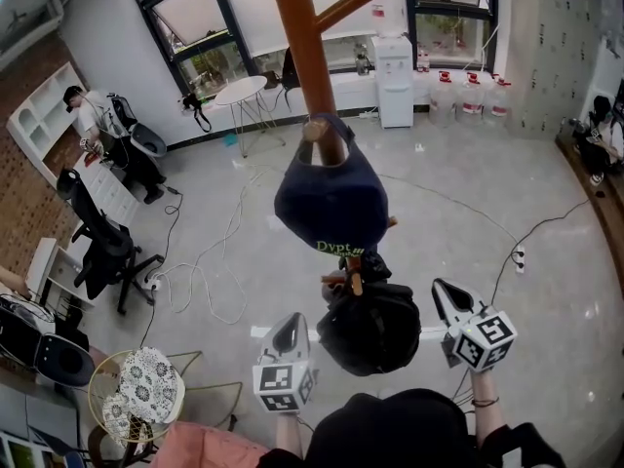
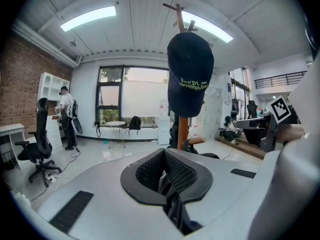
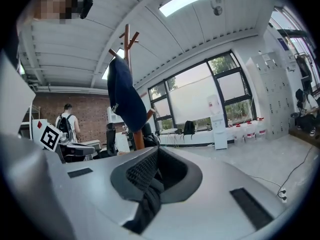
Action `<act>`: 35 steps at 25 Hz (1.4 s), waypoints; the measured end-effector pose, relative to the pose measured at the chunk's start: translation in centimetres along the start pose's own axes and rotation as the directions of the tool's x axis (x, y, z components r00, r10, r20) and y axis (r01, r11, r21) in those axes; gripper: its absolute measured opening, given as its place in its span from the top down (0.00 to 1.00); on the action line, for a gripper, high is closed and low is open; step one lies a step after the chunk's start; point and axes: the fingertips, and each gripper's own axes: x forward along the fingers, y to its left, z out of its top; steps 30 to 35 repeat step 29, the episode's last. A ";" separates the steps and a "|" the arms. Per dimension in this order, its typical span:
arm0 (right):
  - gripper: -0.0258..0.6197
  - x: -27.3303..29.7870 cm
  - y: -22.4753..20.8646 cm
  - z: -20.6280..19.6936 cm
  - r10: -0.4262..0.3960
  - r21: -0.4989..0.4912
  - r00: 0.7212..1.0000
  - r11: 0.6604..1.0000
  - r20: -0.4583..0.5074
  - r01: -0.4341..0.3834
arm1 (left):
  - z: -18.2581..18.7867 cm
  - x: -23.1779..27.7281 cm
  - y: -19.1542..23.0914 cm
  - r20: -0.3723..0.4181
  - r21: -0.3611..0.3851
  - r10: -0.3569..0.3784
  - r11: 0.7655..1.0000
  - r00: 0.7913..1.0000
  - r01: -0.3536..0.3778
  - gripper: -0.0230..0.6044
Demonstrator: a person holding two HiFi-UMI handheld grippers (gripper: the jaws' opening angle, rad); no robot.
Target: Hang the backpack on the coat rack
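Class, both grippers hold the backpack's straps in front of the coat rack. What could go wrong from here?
1. The cap hangs on the rack just above the backpack; raising the backpack could knock it off.
2. The left gripper and right gripper each pinch only a thin strap, which might slip out.

Head view: set high, facing steeply down the coat rack (image 1: 310, 57) to the floor, close above the dark cap (image 1: 331, 203). Left gripper view: from near left, about level, facing the rack. Right gripper view: from near right, likewise. All three share the rack, the cap and the far window wall (image 1: 448, 27)
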 end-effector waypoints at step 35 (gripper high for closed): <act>0.94 0.5 -2.6 -0.4 -0.038 -0.011 0.999 0.999 -0.007 0.038 | 0.0 1.6 0.6 -0.021 -0.006 0.003 1.000 1.000 -0.003 0.94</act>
